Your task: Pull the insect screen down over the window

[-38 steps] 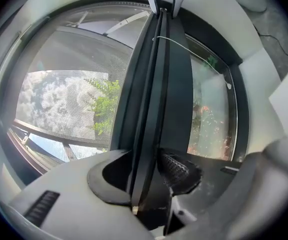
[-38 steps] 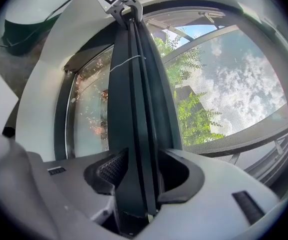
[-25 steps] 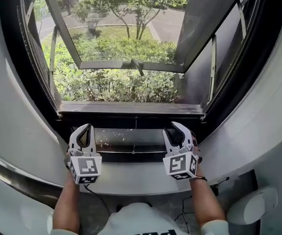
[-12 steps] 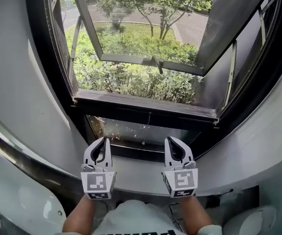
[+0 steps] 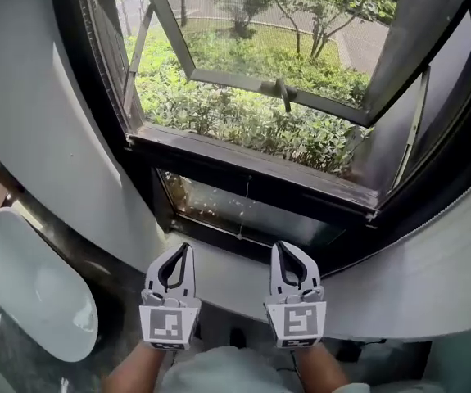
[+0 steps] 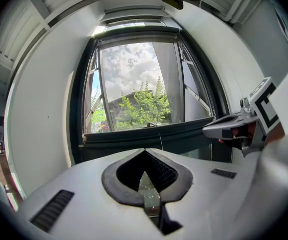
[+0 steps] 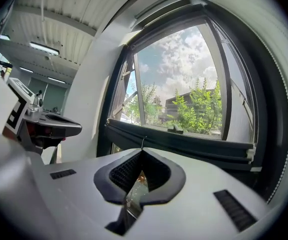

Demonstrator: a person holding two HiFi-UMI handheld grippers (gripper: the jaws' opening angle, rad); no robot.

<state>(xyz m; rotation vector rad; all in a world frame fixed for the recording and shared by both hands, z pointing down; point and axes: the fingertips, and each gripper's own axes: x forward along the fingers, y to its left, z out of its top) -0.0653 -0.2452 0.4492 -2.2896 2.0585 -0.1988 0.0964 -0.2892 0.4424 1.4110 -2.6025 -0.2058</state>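
The window's dark pull bar (image 5: 251, 180) lies across the bottom of the opening, and a thin cord (image 5: 240, 222) hangs from its middle. The same bar (image 6: 149, 134) (image 7: 184, 141) crosses both gripper views. I cannot tell whether mesh covers the opening above it. My left gripper (image 5: 184, 248) (image 6: 145, 152) and right gripper (image 5: 278, 246) (image 7: 142, 152) sit side by side below the sill, short of the bar. Both are shut with nothing between the jaws. Each one sees the other off to its side: the right gripper (image 6: 234, 129) and the left gripper (image 7: 53, 126).
The outer casement sash with its handle (image 5: 283, 95) swings open over green bushes (image 5: 243, 113). A glass pane (image 5: 243, 211) sits under the bar. Curved white wall (image 5: 63, 146) flanks the window. A white basin (image 5: 34, 289) stands low on the left.
Both grippers have drawn back from the window's lower frame toward my body. The right jaws, apart a second ago, have closed. The view has shifted left and down.
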